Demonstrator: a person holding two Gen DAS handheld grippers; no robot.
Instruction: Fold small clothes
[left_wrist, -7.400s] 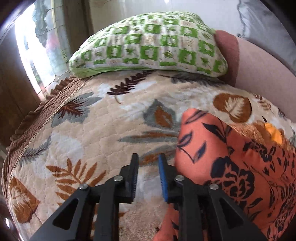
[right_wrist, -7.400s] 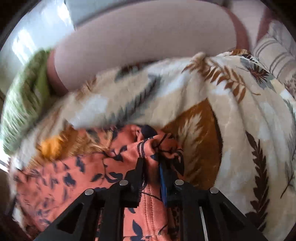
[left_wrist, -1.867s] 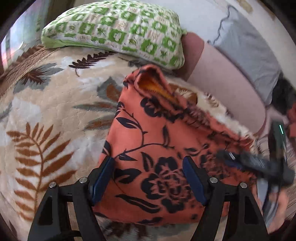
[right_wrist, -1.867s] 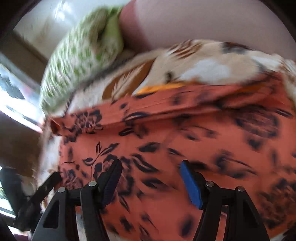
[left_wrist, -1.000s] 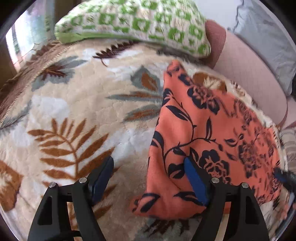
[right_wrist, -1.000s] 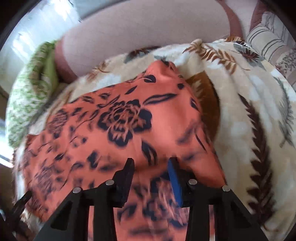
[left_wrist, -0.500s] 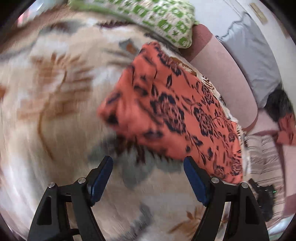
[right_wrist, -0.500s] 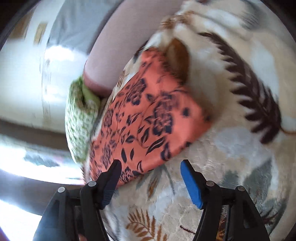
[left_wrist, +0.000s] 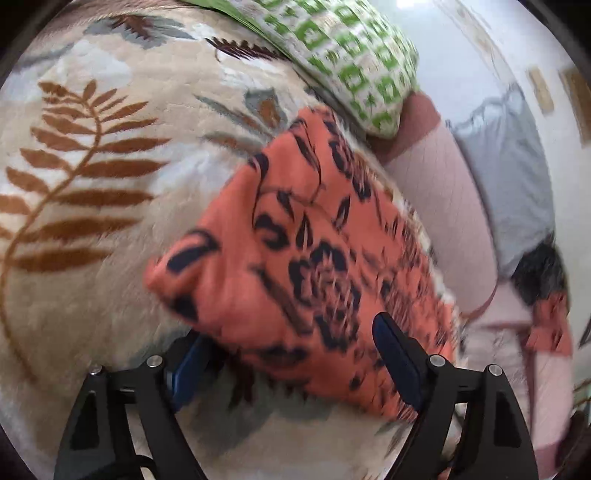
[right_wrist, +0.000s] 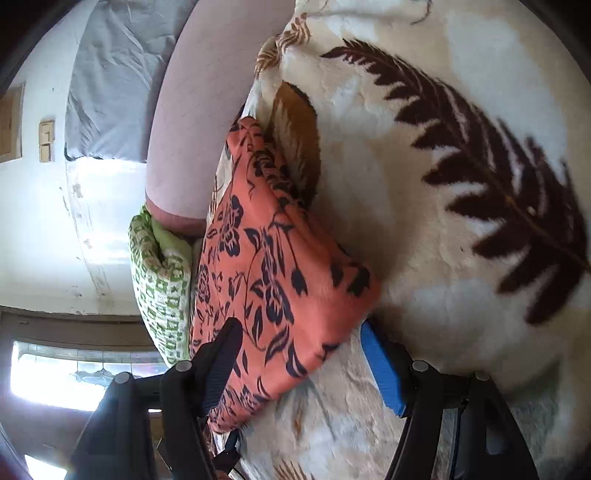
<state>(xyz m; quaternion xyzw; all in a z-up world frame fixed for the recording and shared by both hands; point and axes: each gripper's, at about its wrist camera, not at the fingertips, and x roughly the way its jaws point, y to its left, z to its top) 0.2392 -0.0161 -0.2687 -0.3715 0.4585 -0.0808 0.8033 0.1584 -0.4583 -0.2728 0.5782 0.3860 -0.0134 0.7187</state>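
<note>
A small orange garment with a dark floral print (left_wrist: 295, 258) lies folded into a flat packet on the leaf-patterned blanket (left_wrist: 92, 184). My left gripper (left_wrist: 291, 354) is open, its jaws spread wide at the packet's near edge, and the left jaw is partly tucked under the cloth. The garment also shows in the right wrist view (right_wrist: 269, 280). My right gripper (right_wrist: 299, 354) is open, tilted sideways, with the packet's corner between its wide-spread jaws. Neither gripper pinches the cloth.
A green-and-white checked pillow (left_wrist: 347, 55) lies behind the garment, also in the right wrist view (right_wrist: 159, 280). A pink bolster (left_wrist: 443, 206) and a grey cushion (left_wrist: 506, 155) line the far edge. More clothes (left_wrist: 546, 325) lie at the right.
Both grippers, open since letting the folded garment go, have closed in on it over the last second: the left now straddles its near edge, the right its corner. The packet stays folded.
</note>
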